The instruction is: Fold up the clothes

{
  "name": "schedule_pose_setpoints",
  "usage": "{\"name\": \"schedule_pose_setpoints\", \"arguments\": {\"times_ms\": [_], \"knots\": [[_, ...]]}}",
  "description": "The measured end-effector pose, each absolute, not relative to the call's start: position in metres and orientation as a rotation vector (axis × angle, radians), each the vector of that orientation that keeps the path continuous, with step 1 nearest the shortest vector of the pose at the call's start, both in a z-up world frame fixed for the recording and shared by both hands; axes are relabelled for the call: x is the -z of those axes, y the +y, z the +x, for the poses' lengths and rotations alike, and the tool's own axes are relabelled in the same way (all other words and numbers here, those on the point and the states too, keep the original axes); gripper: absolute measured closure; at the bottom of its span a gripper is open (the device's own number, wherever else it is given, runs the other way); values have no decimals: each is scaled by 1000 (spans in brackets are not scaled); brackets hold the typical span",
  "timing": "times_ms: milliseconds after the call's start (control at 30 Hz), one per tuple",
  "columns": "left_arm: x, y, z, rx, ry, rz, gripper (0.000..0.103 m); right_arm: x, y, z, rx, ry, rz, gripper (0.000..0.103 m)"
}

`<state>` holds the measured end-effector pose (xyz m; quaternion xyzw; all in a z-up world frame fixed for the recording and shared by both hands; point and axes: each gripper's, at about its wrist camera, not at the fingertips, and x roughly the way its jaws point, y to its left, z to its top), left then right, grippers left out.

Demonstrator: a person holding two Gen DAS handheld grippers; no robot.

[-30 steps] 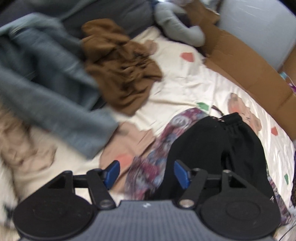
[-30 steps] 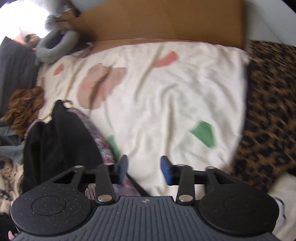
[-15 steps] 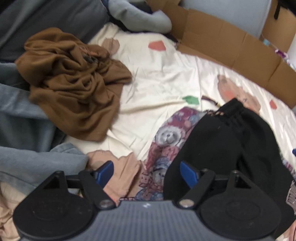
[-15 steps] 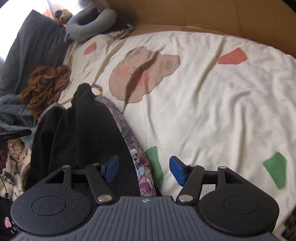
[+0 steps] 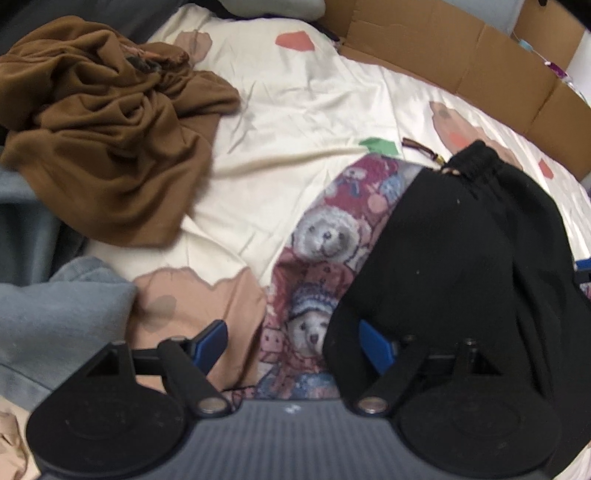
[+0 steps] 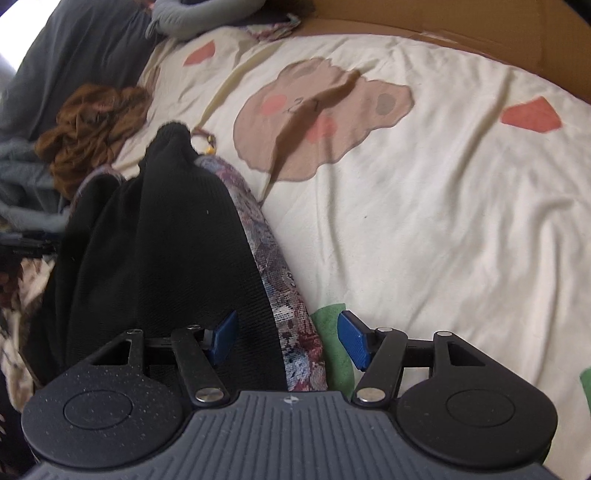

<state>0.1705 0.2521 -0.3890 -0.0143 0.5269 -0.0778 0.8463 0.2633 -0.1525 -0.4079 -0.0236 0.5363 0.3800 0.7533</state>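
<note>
A black garment [image 5: 461, 258] lies in a long heap on top of a teddy-bear patterned cloth [image 5: 325, 236] on the cream bed sheet [image 5: 295, 110]. My left gripper [image 5: 293, 343] hangs open just over the near left edge of the pile. The patterned cloth and the black hem lie between its blue pads [image 5: 212, 341], and the pads press on nothing. In the right wrist view, my right gripper [image 6: 288, 338] stands open over the right edge of the black garment [image 6: 166, 240] and the patterned cloth [image 6: 273, 266], gripping neither.
A crumpled brown garment [image 5: 110, 147] and a grey-blue one [image 5: 55, 314] lie left of the pile. Flattened cardboard [image 5: 480, 55] lines the far edge of the bed. A grey neck pillow [image 6: 192, 18] and a dark pillow [image 6: 74, 55] sit at the head. Bare sheet [image 6: 443, 203] spreads right.
Both grippers have come down and closer to the black garment, which now fills more of each view. Both pairs of jaws stand wider than a second ago.
</note>
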Motion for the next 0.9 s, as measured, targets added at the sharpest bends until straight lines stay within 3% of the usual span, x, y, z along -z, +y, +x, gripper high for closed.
{"name": "schedule_pose_setpoints", "arguments": {"times_ms": [100, 167, 200, 233, 267, 333, 900], "knots": [[398, 247, 166, 195, 1145, -10, 29, 412, -147, 259, -844, 1170, -109, 40], [401, 245, 162, 206, 1146, 2, 39, 412, -143, 255, -854, 1168, -145, 54], [402, 244, 160, 211, 1142, 3, 45, 412, -142, 253, -858, 1176, -159, 68], [402, 243, 159, 214, 1144, 2, 56, 412, -142, 252, -864, 1185, -166, 83], [401, 242, 158, 217, 1146, 1, 71, 412, -142, 250, -868, 1191, -171, 90], [397, 239, 155, 220, 1142, 11, 90, 410, -144, 247, -863, 1188, -184, 100], [355, 236, 132, 221, 1099, -65, 93, 364, -221, 245, -671, 1149, -158, 103]]}}
